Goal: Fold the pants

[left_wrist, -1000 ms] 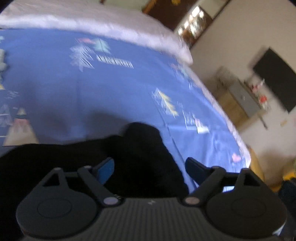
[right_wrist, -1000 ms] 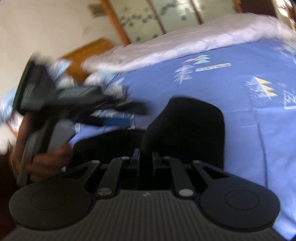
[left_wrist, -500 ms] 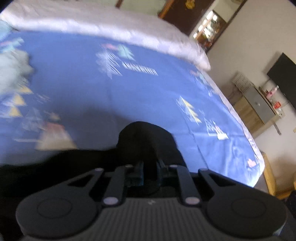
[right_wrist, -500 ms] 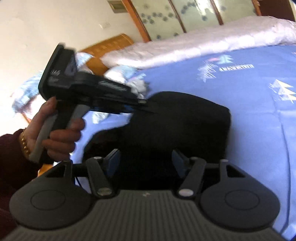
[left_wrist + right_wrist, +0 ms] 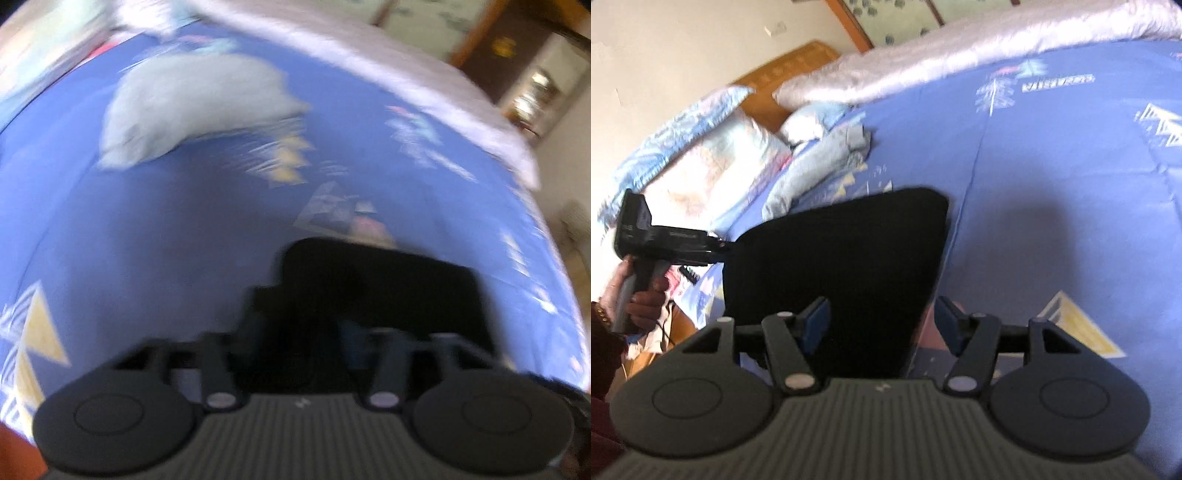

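Black pants (image 5: 842, 258); blue triangle-print bedsheet (image 5: 1052, 221).

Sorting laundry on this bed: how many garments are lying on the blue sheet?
2: black pants folded nearest the grippers, and a grey garment farther off by the pillows. More may lie out of view.

**Black rigs, blue pads, dark red sleeve**

We see our right gripper (image 5: 881, 325) as matte black, with ribbed housing, two round discs, silver pivot screws and blue pads (image 5: 816, 323). Our left hand (image 5: 639, 291) wears a gold chain bracelet (image 5: 602, 314) and dark red sleeve (image 5: 602, 354).
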The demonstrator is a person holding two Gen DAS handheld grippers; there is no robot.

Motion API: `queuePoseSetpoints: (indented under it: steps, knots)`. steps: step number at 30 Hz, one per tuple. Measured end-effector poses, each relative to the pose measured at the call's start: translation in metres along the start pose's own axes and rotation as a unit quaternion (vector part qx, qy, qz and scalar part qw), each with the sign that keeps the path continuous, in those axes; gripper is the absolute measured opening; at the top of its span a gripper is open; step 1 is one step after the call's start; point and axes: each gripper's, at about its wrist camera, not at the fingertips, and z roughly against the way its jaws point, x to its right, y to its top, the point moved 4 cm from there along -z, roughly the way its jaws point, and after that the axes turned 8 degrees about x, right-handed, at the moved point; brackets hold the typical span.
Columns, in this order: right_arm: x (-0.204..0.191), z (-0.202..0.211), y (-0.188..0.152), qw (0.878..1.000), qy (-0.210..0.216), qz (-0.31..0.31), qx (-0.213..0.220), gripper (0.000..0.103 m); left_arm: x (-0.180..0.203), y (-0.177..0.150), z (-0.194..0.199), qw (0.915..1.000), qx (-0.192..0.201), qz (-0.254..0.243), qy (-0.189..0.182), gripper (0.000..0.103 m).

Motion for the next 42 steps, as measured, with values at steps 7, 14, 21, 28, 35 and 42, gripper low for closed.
queuePoseSetpoints:
  steps: [7, 14, 21, 28, 35, 42]
  knots:
    - [0.005, -0.012, -0.001, 0.997, 0.032, -0.064, -0.032, 0.076, -0.020, 0.001, 0.025, 0.9951, 0.076, 0.038, -0.051, 0.103]
    - [0.026, -0.033, 0.003, 0.989, 0.037, -0.134, -0.046, 0.080, -0.015, -0.018, -0.003, 0.9942, 0.031, 0.032, -0.097, 0.103]
    - [0.027, -0.047, -0.005, 0.986, 0.005, -0.149, -0.081, 0.017, 0.019, -0.045, -0.029, 0.9984, 0.030, 0.004, -0.049, 0.056]
    - [0.030, 0.017, 0.034, 0.993, -0.008, -0.114, 0.019, 0.010, 0.079, -0.039, -0.040, 0.9929, 0.020, 0.022, -0.115, 0.040]
    - [0.087, 0.098, 0.036, 0.983, -0.088, -0.137, 0.089, 0.010, 0.166, -0.068, -0.076, 0.9871, -0.015, -0.044, -0.153, 0.042]
    - [0.128, 0.079, -0.023, 0.972, -0.140, -0.185, 0.031, 0.026, 0.216, -0.096, -0.076, 0.9774, 0.025, -0.208, -0.026, 0.050]
